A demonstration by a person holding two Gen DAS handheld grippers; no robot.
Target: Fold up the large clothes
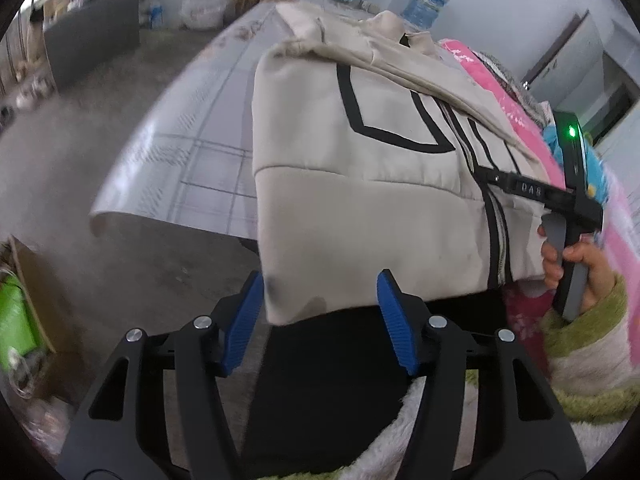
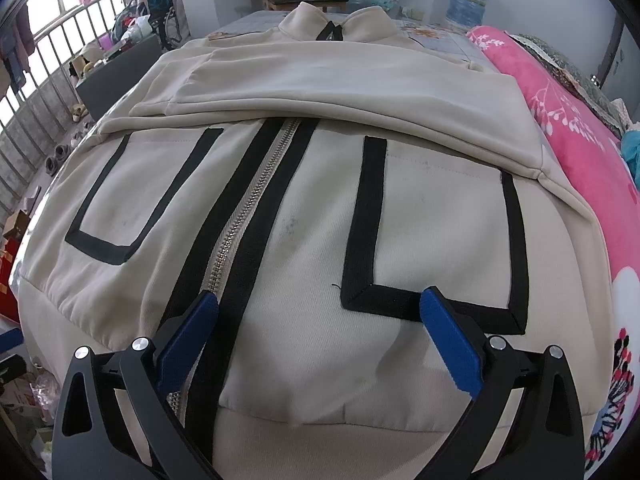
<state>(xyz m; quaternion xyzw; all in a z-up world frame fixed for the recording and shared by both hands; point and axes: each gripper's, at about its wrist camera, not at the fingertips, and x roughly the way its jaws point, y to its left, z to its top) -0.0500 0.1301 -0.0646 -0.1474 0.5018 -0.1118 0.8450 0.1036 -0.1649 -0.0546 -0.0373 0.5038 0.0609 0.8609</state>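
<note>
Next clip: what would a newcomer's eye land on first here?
The cream zip-up jacket with black stripe trim fills the right wrist view, spread on the bed with its sleeves folded across the chest. Both blue-padded tools, left tool and right tool, sit open at its hem. A bright pink floral blanket lies along its right.

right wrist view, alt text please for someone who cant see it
A beige zip-up jacket with black trim lies flat on a bed, sleeves folded across its chest. The open right gripper hovers over its hem beside the zipper. A pink blanket lies alongside.
</note>
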